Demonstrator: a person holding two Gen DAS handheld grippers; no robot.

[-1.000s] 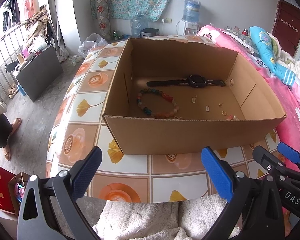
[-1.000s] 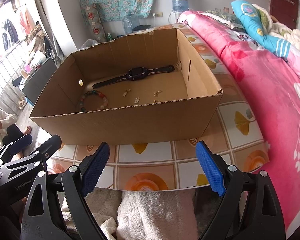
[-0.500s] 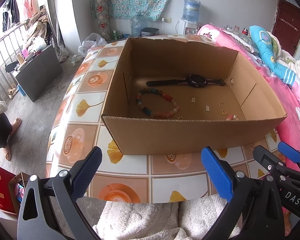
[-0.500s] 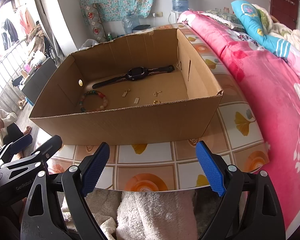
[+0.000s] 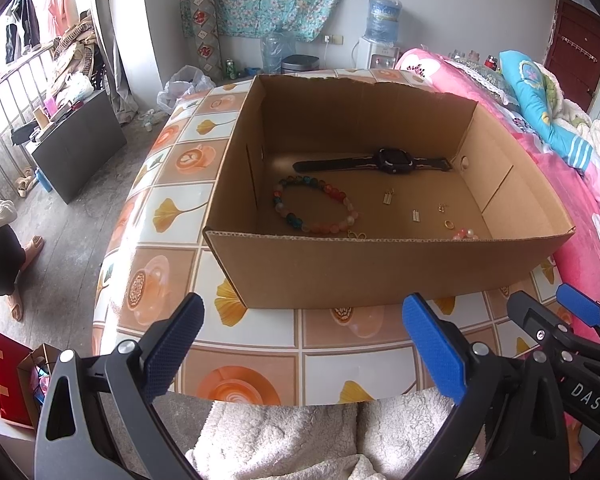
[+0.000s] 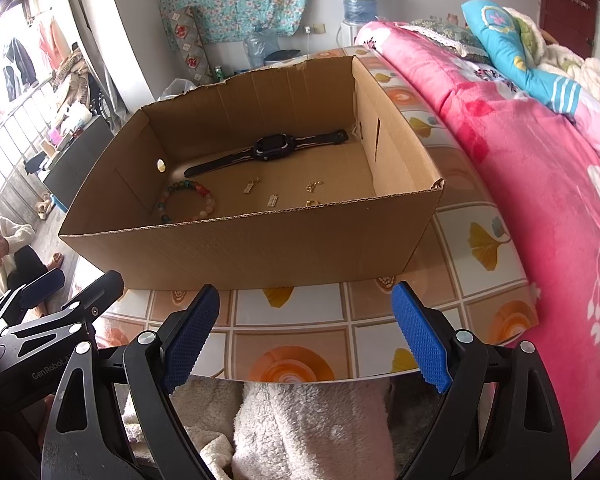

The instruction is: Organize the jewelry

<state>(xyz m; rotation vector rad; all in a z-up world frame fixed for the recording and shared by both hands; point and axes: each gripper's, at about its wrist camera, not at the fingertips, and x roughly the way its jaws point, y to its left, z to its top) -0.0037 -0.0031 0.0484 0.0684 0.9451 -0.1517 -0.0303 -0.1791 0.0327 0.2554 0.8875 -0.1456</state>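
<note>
Both the left gripper (image 5: 302, 346) and right gripper (image 6: 306, 338) hang wide open, gripping nothing, just short of the cardboard box (image 5: 380, 270). Inside it lie a black watch (image 5: 392, 160), a bead bracelet (image 5: 316, 210) and some small gold bits (image 5: 416, 215).

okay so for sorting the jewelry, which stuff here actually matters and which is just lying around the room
For the job:
cardboard box
black watch
beaded bracelet
gold ring
small charms
left tongs, right tongs, both open

Just lying about:
water dispenser
pink bedspread
red bag
</note>
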